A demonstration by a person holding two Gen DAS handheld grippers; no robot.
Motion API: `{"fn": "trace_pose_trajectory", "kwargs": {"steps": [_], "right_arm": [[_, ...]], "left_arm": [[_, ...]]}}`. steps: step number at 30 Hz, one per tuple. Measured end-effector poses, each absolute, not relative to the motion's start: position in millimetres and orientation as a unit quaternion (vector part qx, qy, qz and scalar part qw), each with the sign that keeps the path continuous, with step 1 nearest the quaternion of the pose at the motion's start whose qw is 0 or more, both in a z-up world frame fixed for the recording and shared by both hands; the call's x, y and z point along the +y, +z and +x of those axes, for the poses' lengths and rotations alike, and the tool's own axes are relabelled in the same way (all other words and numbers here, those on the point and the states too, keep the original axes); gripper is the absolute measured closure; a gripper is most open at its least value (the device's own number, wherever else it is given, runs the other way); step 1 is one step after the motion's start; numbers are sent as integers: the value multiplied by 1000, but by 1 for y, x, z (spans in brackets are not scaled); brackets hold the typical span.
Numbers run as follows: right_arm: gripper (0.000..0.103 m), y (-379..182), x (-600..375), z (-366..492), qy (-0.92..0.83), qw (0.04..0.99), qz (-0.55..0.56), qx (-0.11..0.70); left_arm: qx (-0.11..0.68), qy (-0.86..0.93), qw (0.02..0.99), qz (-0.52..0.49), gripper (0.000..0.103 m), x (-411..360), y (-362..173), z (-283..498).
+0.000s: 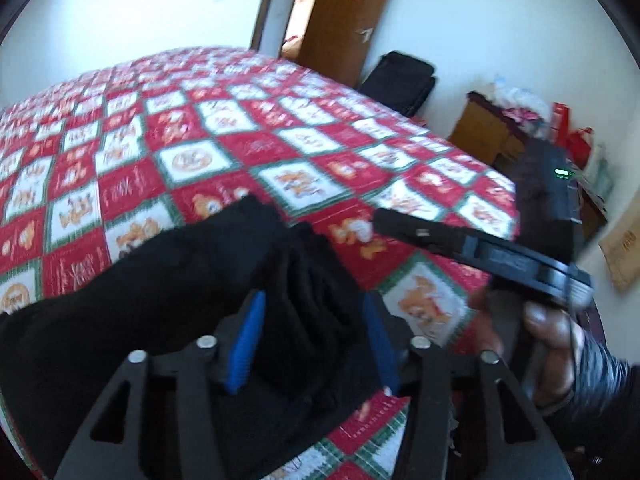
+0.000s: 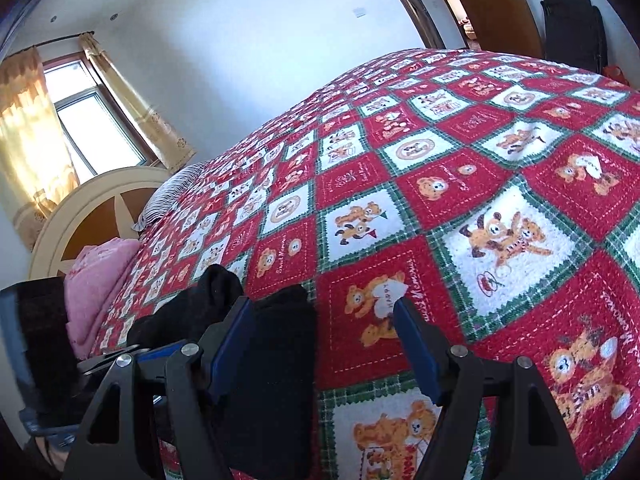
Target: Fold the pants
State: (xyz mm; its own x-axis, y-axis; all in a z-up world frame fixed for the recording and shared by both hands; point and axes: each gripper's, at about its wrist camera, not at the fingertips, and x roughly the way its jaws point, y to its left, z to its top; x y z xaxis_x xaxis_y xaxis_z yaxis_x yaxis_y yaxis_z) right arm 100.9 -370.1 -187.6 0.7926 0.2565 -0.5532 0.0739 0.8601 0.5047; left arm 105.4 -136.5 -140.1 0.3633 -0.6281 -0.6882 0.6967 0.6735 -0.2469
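Black fabric pants [image 1: 168, 304], bunched on the near edge of the red-and-white teddy-bear quilt [image 1: 224, 128]. Left gripper [image 1: 312, 344]: blue pads parted around a fold, apparently not pinching. Right gripper [image 2: 324, 340]: wide open, empty, poised just right of the pants, likely to take hold.

Red-and-white teddy-bear quilt [image 2: 460, 184] covers the bed. Pink folded blanket [image 2: 100, 280] and striped pillow [image 2: 172, 196] at the headboard [image 2: 80, 208] end. Curtained window [image 2: 88, 120], brown door [image 1: 344, 16], black bag [image 1: 404, 80] beyond.

Bed [image 2: 460, 208] under red bear-patterned quilt, black pants [image 1: 168, 300] bunched at near edge, pink blanket [image 2: 100, 280]
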Motion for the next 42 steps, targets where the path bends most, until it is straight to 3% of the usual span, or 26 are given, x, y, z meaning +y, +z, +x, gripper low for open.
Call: {"fn": "trace_pose_trajectory", "kwargs": {"steps": [6,11,17,22,23,25,28,32,39,41,42], "right_arm": [[30,-181,-358,99,96,905,264,318],[30,-167,-323,99,158,895,243,338],[29,-164,-287,105,168,877,225,389],[29,-173,-267,110,157,877,190,413],[31,-175,-268,111,157,876,189,416],[81,-177,-270,112,156,875,186,418],[87,-166,-277,102,172,882,191,395],[88,-162,-291,83,169,890,188,380],[86,-211,-328,82,136,867,238,417],[79,-205,-330,82,138,869,235,414],[68,-198,-330,80,123,878,220,407]], "left_arm": [[348,-356,867,22,33,-82,-124,97],[342,-266,901,-20,30,-20,-134,116],[350,-172,919,-47,11,22,-160,132],[370,-162,913,-67,11,29,-179,139],[371,-162,912,-69,11,29,-180,139],[369,-165,912,-71,11,27,-181,138],[367,-169,912,-73,10,30,-181,137],[367,-170,911,-78,6,30,-182,136],[380,-174,906,-60,6,22,-194,137],[380,-171,907,-55,6,22,-195,136],[379,-170,908,-54,6,23,-195,136]]}}
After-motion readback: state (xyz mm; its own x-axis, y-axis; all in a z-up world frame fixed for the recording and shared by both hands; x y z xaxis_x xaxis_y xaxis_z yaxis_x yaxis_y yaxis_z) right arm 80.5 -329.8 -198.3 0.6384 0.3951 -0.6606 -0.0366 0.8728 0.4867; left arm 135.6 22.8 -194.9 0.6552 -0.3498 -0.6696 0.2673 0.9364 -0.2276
